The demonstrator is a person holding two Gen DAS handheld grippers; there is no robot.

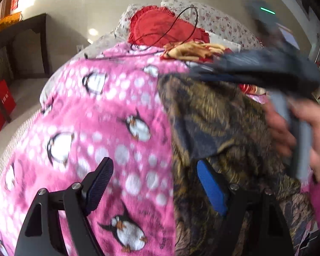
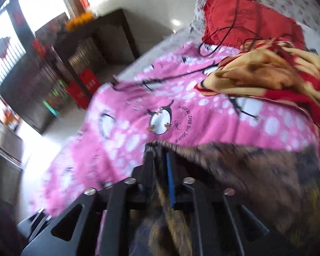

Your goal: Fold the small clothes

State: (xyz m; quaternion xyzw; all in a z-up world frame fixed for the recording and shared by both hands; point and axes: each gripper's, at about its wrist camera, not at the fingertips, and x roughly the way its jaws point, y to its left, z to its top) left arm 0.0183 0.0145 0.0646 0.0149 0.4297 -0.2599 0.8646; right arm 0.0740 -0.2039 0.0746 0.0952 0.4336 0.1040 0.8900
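A small dark garment with a brown and gold pattern (image 1: 219, 123) lies on a pink penguin blanket (image 1: 100, 115). My left gripper (image 1: 153, 172) is open, its fingers apart just above the garment's left edge, holding nothing. My right gripper (image 2: 160, 160) is shut on an edge of the patterned garment (image 2: 256, 170), which bunches between the jaws and drapes to the right. In the left wrist view the right gripper (image 1: 266, 72) shows blurred at the upper right, with a hand (image 1: 298, 132) on its handle.
The pink blanket (image 2: 138, 111) covers a bed. A red cushion (image 1: 160, 27) with a black cable lies on it at the far end, beside a red and yellow cloth (image 2: 266, 72). A dark wooden cabinet (image 2: 91, 49) and red boxes (image 1: 0, 104) stand left of the bed.
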